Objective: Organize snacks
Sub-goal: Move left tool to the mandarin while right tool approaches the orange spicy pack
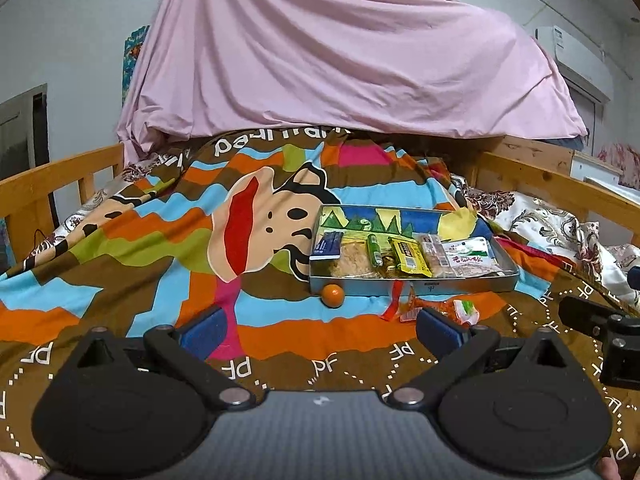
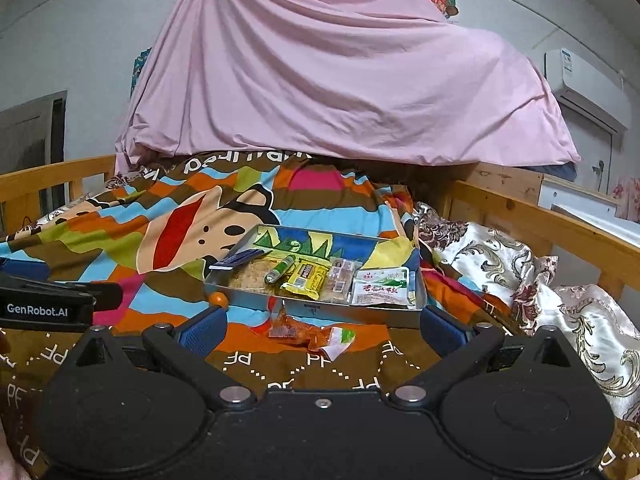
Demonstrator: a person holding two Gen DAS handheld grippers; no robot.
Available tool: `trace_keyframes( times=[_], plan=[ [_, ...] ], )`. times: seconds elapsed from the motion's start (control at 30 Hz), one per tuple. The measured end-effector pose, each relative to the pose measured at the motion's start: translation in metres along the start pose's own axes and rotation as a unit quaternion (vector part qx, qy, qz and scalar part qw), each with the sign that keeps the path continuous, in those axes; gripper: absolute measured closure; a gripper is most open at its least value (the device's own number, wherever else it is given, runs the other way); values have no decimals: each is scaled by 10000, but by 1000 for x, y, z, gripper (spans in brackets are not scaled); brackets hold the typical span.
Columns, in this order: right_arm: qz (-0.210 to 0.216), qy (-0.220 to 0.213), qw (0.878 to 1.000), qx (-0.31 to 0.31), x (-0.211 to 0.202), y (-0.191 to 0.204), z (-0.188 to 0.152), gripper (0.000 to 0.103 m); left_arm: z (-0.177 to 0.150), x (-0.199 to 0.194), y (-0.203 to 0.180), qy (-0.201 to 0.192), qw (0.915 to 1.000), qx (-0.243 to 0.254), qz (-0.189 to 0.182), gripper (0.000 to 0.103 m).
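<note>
I judge I'm mid-sort: the shallow metal tray (image 2: 400, 314) holds most packets; an orange-red wrapped snack (image 2: 294, 330) lies on the bed just before it. Both jaws released; right gripper (image 2: 320, 330) reaches next.

- Pink sheet (image 1: 340, 52): drapes over whatever stands behind the bed; what it covers is hidden.
- Metal tray (image 2: 320, 310): print on the packets inside too small to read.
- Orange ball (image 2: 219, 299): partly hidden behind the tray corner in the right wrist view.
- Right gripper (image 1: 600, 340): cut off by the frame edge in the left wrist view; jaw state unreadable there.
- Air conditioner (image 2: 592, 80): label illegible.
</note>
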State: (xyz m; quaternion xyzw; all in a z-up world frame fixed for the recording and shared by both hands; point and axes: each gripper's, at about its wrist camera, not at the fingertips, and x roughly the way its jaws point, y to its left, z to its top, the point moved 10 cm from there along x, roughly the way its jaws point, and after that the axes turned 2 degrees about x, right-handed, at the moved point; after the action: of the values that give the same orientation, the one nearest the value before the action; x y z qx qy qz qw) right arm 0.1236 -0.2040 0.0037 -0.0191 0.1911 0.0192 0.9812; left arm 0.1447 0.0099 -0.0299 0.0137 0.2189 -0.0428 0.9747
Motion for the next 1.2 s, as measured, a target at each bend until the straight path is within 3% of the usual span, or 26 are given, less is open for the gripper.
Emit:
trace_keyframes(
  times=[0.3,0.63,0.93,1.2],
  plan=[
    [371,327,9988,14,19,-3,10,1,-2,7,2,166,9998,-94,-8,0],
    [711,537,9931,-757,53,-2,14,1,-1,33,4,438,9987,-234,-140,0],
    [872,580,9933,-491,93,-16,18,1,9,66,-3,529,9984,164,-142,0],
    [935,617,9933,-291,118,-17,17,1,22,86,-1,463,9988,115,-125,0]
  ],
)
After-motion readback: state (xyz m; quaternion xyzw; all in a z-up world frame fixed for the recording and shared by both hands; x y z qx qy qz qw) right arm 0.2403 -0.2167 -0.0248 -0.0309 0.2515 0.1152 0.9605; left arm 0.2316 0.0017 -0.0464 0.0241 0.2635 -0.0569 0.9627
